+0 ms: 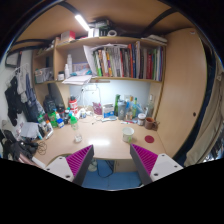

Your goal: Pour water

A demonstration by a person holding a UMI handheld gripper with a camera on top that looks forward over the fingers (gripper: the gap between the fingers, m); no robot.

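Observation:
My gripper is open and empty, its two magenta-padded fingers spread wide over the front edge of a light wooden desk. Nothing is between them. A pale cup stands on the desk beyond the fingers, a little to the right. A clear bottle with a green cap stands on the left part of the desk. More bottles stand at the back of the desk against the wall.
A bookshelf full of books hangs above the desk. Clutter and dark items crowd the left side. A wooden side panel closes the right. A blue chair seat shows below the desk edge.

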